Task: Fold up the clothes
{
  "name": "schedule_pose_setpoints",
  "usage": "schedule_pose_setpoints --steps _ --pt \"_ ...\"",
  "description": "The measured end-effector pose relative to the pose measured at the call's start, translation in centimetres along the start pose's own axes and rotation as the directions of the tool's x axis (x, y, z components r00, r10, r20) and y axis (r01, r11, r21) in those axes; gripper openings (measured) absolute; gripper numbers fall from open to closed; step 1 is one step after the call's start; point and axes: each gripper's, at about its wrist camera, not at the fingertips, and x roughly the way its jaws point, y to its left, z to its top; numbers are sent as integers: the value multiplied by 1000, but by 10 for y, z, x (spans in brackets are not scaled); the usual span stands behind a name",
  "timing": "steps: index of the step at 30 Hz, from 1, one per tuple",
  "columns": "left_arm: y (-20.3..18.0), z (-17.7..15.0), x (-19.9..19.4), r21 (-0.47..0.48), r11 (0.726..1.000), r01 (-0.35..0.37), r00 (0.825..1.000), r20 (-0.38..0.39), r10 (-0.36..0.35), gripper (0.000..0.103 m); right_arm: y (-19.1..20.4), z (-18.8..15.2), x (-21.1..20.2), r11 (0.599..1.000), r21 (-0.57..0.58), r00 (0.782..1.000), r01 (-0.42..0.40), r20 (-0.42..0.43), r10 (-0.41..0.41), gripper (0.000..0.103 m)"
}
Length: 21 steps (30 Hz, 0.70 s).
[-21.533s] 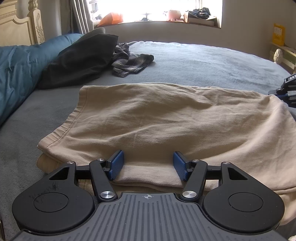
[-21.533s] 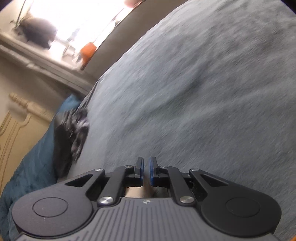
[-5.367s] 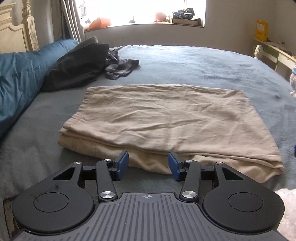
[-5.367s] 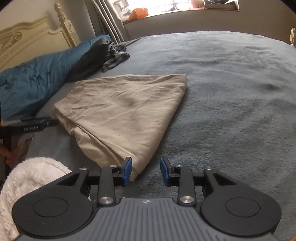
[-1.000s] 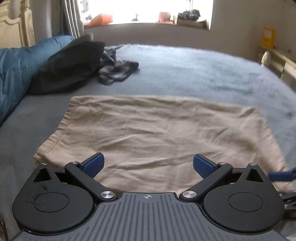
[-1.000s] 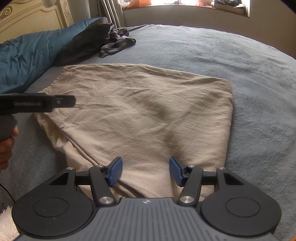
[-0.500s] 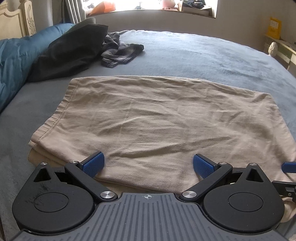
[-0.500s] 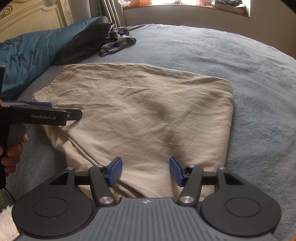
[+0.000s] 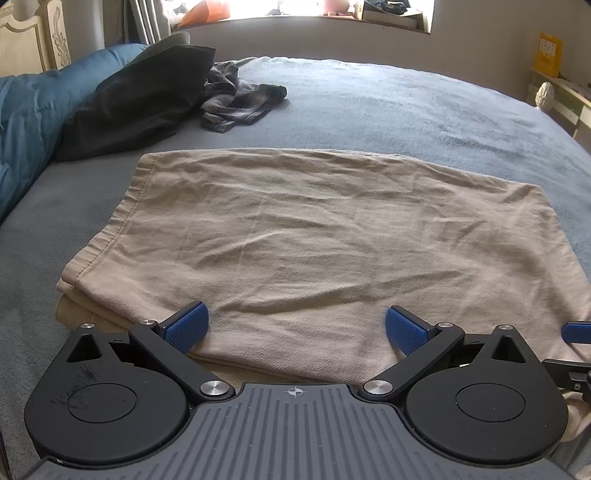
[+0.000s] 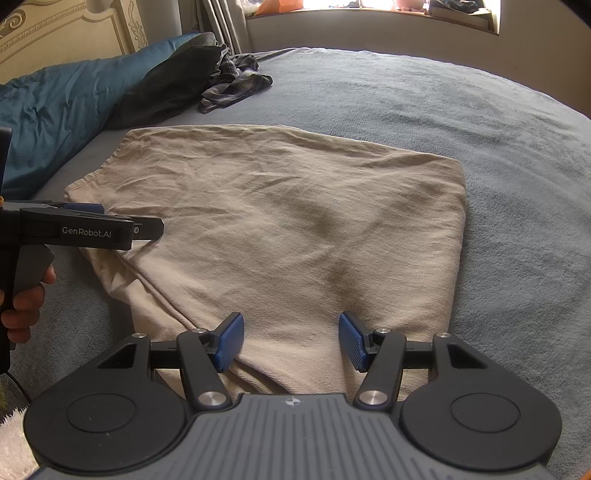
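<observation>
A folded beige garment lies flat on the grey-blue bed, its layered edges toward me. My left gripper stands wide open over the garment's near edge, blue pads apart with cloth between them but not pinched. In the right wrist view the same garment spreads ahead. My right gripper is open over its near edge, pads resting at the cloth without clamping it. The left gripper shows side-on at the garment's left edge, held by a hand. One blue finger of the right gripper shows at the left wrist view's right edge.
A blue duvet, a black pillow and a crumpled plaid cloth lie at the far left of the bed. A cream headboard stands behind them. A bright windowsill runs along the back. White fluffy fabric sits bottom left.
The left gripper has sunk slightly and come closer to the garment's near left edge, staying wide open. The right gripper has not moved and its opening is unchanged.
</observation>
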Motion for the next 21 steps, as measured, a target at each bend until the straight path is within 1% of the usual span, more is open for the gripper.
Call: schedule_pose_setpoints --steps 13,16,21 --pt "0 0 -1 -2 1000 4 1000 -3 -4 103 1 0 0 1000 -2 1000 4 0 -4 59" --pt "3 1 -1 -17 1000 14 1000 -11 -14 103 2 0 0 1000 -7 1000 8 -2 -8 59" --pt "8 4 0 -68 997 28 999 -22 -30 103 2 -1 -2 1000 -3 1000 16 1 -16 61"
